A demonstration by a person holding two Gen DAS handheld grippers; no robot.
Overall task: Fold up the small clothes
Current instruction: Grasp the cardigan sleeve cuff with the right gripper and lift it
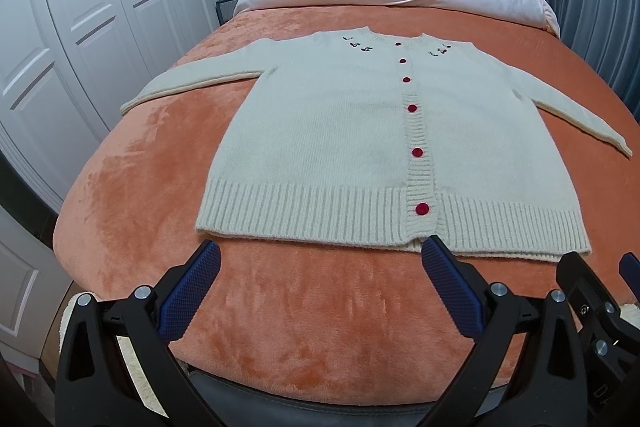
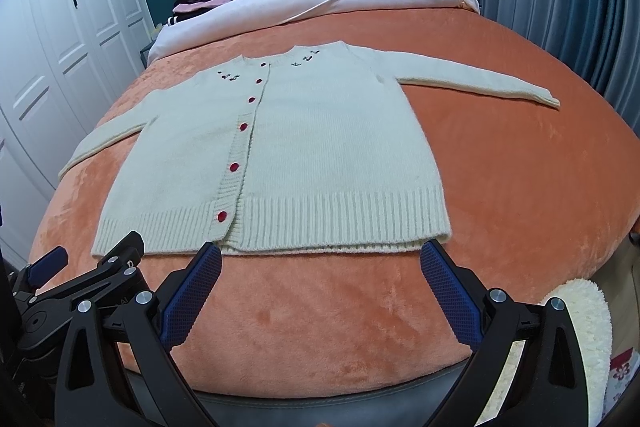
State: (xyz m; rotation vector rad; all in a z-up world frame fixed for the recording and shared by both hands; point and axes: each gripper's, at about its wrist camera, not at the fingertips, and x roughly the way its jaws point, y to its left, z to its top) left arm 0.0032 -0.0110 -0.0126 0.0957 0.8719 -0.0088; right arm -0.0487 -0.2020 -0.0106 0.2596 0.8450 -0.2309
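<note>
- Cardigan (image 1: 328, 131), cream knit with ribbed hem and round red buttons, lies flat on the plush orange bed cover (image 1: 280, 327).
- We hold left gripper (image 1: 320, 259) and right gripper (image 2: 320, 259) just short of its hem, textured blue fingers (image 2: 196, 291) spread wide, empty.

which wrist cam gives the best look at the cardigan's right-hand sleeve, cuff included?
Right wrist view: the sleeve lies fully in frame on the orange blanket, straight out to its cuff. In the left wrist view the same sleeve sits at the distorted right edge, foreshortened, though the cuff shows.
</note>
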